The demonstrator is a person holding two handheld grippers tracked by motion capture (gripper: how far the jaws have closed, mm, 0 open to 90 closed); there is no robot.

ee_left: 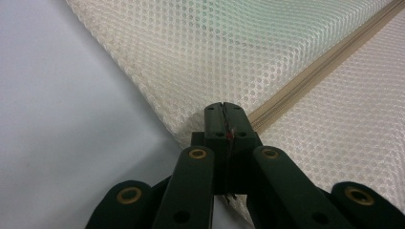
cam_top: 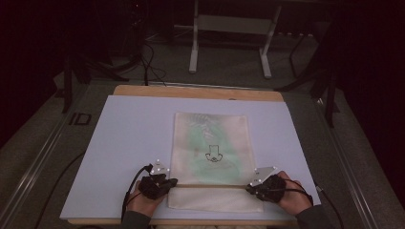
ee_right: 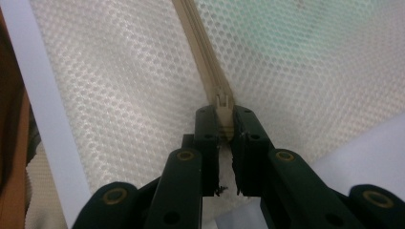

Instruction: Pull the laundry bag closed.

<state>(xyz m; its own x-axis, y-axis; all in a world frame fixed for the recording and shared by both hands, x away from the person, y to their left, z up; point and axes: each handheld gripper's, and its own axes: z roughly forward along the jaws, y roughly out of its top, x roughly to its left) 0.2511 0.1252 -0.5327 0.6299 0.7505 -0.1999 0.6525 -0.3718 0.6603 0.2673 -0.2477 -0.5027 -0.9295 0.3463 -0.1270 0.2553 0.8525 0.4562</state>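
Both grippers work at the mesh bag [cam_top: 210, 157], which lies flat on the white sheet [cam_top: 129, 143] covering the table [cam_top: 200, 92]. Left gripper [ee_left: 224, 107] has its jaws pressed together on the bag's edge, at the end of the zip [ee_left: 325, 59]. Right gripper [ee_right: 224, 110] pinches the zip pull [ee_right: 223, 106] between its jaws at the bag's other side. From above, the zip [cam_top: 210, 185] runs straight between the two grippers.

Left tongs [cam_top: 168, 182] and right tongs [cam_top: 250, 187]: black linked jaws, brass-ringed rivets, grey three-cornered top plates, black trailing cables. Person's sleeves [cam_top: 135, 221]: dark grey.
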